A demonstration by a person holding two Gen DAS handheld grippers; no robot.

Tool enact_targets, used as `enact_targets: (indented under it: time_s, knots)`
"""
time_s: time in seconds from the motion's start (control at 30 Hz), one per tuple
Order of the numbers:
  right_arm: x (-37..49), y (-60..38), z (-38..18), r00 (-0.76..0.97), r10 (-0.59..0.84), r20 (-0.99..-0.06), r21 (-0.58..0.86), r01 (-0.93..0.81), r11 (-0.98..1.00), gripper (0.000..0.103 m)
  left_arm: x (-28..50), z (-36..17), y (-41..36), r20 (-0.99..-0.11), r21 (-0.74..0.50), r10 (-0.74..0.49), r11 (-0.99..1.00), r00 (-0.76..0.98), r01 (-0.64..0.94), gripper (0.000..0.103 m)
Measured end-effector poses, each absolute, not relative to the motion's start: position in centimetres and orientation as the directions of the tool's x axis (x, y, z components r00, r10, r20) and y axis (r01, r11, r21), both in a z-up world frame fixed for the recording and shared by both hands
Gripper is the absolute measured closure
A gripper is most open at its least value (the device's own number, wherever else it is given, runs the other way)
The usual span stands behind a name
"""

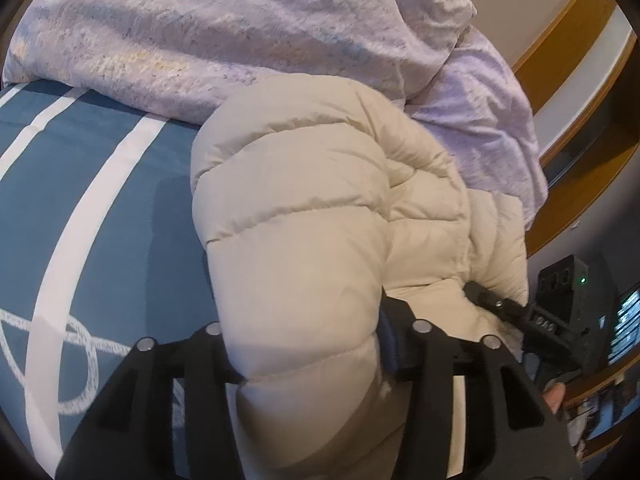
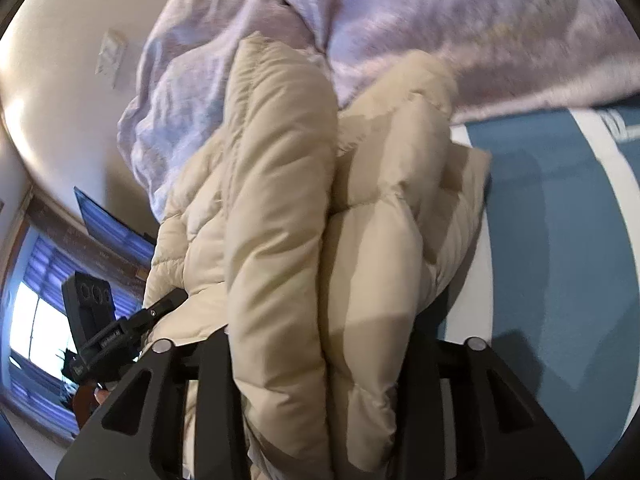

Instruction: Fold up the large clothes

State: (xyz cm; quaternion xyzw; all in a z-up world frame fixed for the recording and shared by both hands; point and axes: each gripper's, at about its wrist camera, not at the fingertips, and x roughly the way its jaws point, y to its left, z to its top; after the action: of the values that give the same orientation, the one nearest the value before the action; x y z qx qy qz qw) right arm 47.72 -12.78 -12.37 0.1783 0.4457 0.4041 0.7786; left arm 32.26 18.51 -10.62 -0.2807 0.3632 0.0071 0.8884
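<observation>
Left wrist view: we are clamping the left gripper [image 1: 308,364] and right gripper [image 2: 320,364] on the cream quilted puffer jacket [image 1: 320,208], already bunched double (judging midway) beside the lilac duvet [image 1: 224,32], not yet laid flat.

Soft daylight from a window [image 2: 36,320]; shadows stripe the jacket [image 2: 360,240]; fisheye bends dark edges, right view slightly blurred

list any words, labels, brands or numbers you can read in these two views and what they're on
None can be read.
Small white label on the left gripper: print too small and blurred.
White marking at the edge of the blue bedspread: cut off and blurred, unreadable.
Cream puffer jacket: no visible label or brand.
Lilac duvet: only a pattern, no text.
</observation>
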Motion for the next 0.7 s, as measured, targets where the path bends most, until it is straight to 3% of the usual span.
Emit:
enact_targets:
  time_s: [0.2,0.3,0.43,0.57,0.7]
  knots:
    - [47.5,-14.6,-12.3,0.335,0.708,-0.622,0.589,-0.396,0.705,0.028,32.7,-10.2,17.4,-0.696,-0.348,-0.061,0.900,0.716,-0.262,0.036]
    - [46.8,-15.6,-10.4,0.430,0.637,-0.640,0.504,-0.390,0.770,0.023,31.7,-9.2,17.2,-0.695,-0.285,0.014,0.913,0.719,-0.292,0.024]
    - [45.1,-17.1,-7.0,0.586,0.529,-0.613,0.375,-0.373,0.848,0.023,30.9,-7.5,17.1,-0.687,-0.180,0.125,0.925,0.716,-0.334,0.017]
    - [43.9,-14.6,-4.6,0.630,0.512,-0.584,0.278,-0.437,0.855,0.023,31.1,-5.9,16.2,-0.662,-0.099,0.205,0.929,0.721,-0.355,0.015]
    - [43.7,-9.2,-4.0,0.673,0.460,-0.579,0.130,-0.481,0.867,0.030,32.9,-4.3,14.7,-0.636,-0.013,0.285,0.925,0.717,-0.380,0.013]
